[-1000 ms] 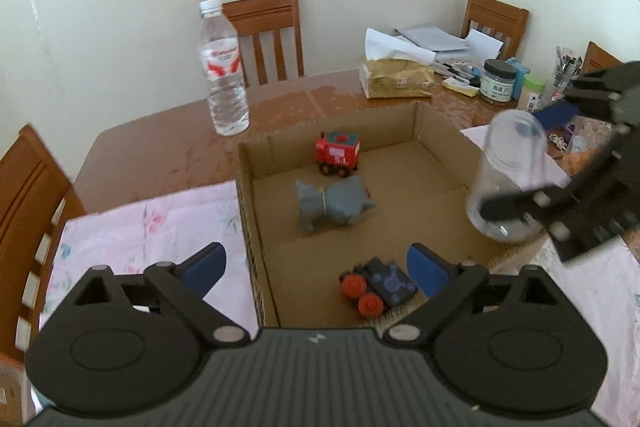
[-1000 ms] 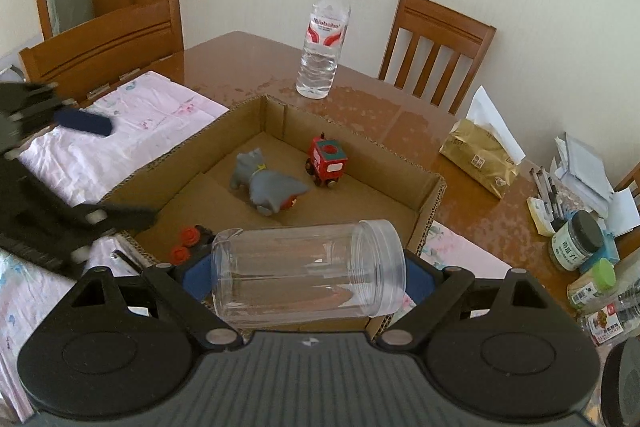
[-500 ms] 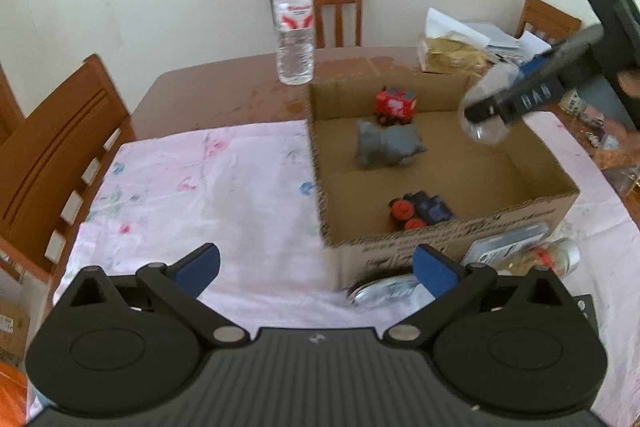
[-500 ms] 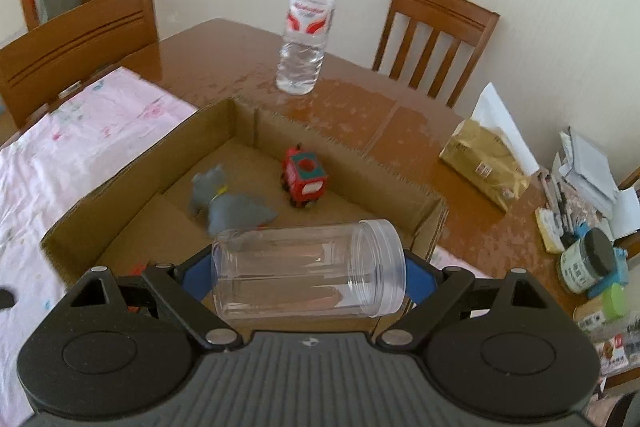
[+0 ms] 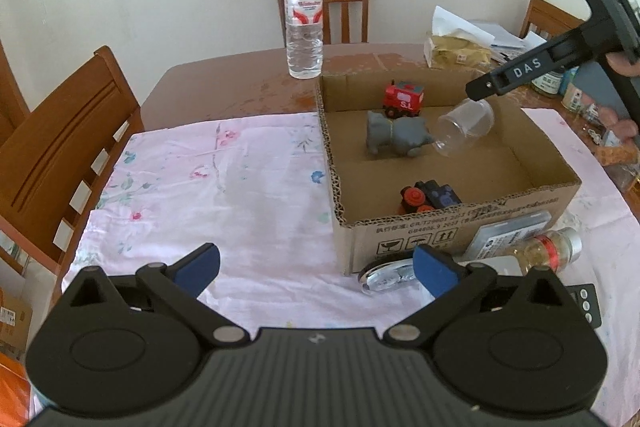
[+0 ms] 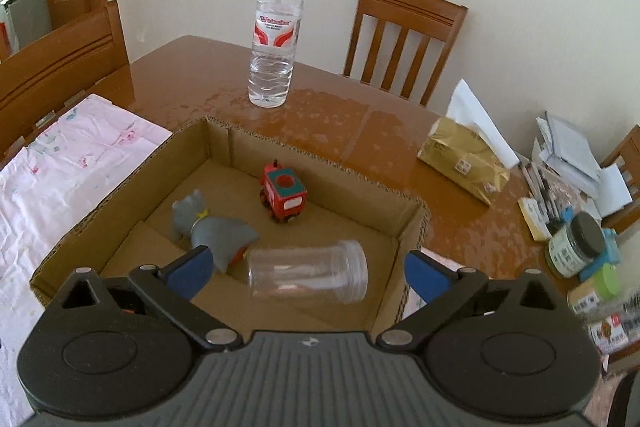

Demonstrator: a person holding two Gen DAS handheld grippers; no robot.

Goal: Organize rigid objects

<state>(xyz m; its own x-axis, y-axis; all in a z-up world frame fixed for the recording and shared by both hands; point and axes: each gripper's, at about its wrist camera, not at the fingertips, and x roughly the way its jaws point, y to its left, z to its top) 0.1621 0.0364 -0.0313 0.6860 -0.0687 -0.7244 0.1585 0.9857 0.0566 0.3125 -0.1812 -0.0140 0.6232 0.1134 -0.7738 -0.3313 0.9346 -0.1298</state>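
Right tongs (image 6: 306, 273) stand spread wide, gripping nothing; the clear jar (image 6: 307, 275) lies on its side below them inside the cardboard box (image 6: 412, 223), touching the grey toy (image 6: 208, 227), apparently released for storage. Left tongs (image 5: 316, 267) hang spread and empty over the worktop's pink cloth (image 5: 208, 183).

Both views above shared box (image 5: 440, 163), seemingly.

My left gripper (image 5: 316, 269) partly hides the flat glass piece (image 5: 384, 277); the box wall (image 5: 460, 227) covers the dark train (image 5: 430, 195)'s lower half.
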